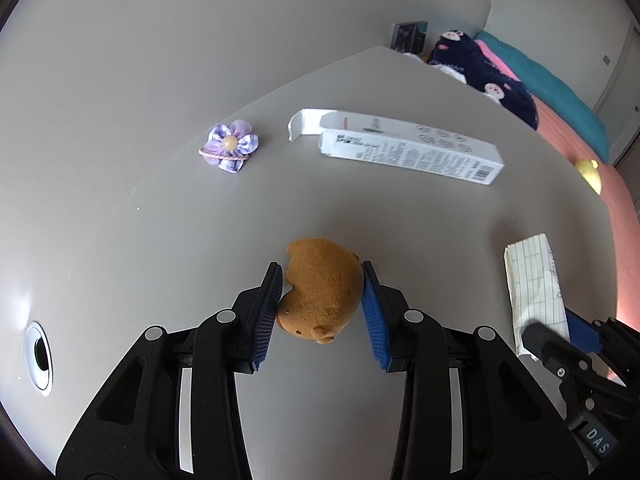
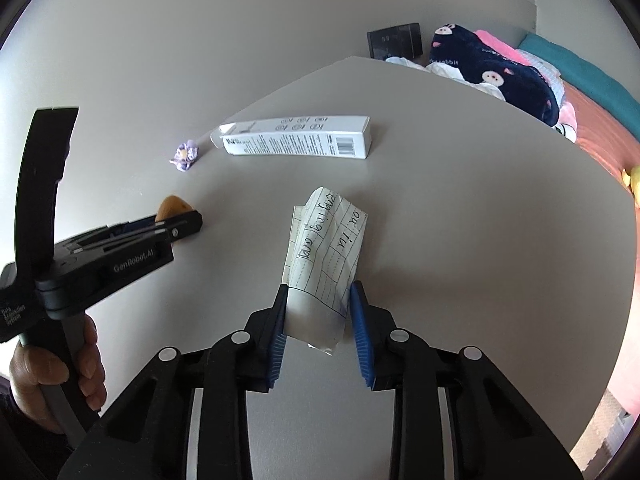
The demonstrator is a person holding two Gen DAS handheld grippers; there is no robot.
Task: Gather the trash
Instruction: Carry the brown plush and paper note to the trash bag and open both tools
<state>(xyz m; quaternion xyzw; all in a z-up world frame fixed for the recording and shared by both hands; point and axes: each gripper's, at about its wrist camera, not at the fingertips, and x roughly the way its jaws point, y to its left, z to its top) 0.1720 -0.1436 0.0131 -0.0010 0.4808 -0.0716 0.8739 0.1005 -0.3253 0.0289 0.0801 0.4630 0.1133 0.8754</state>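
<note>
- Two grippers work over the grey surface point(image 1: 120, 160) at once: the left gripper point(image 1: 322, 276) straddles a small brown plush toy point(image 1: 320, 294), and the right gripper point(image 2: 319, 294) straddles a folded sheet of lined paper point(image 2: 326, 256) with handwriting on it.
- The left fingers point(image 1: 266, 312) touch the toy on both sides, clenched on it or very nearly so; the toy appears to rest on the surface.
- The right fingers point(image 2: 280, 320) press the near end of the paper, grasping it, while the far end lies flat.
- Other trash: an opened white carton point(image 1: 408, 150) lies farther back, well apart from both grippers.
- A purple fabric flower hair tie point(image 1: 229, 147) sits left of the carton; like the toy, it looks like a keepsake rather than trash.
- Risk: the toy could end up collected as trash, since the left gripper is on it rather than on the carton.
- Risk: the toy is rounded and soft, so a shallow pinch may let it squirt out forward.
- Risk: the paper is held only at one end; it may bend, unfold or slide free when lifted.
- Beyond the surface's right edge is a bed point(image 1: 576, 128), so anything knocked that way may drop out of reach.
</note>
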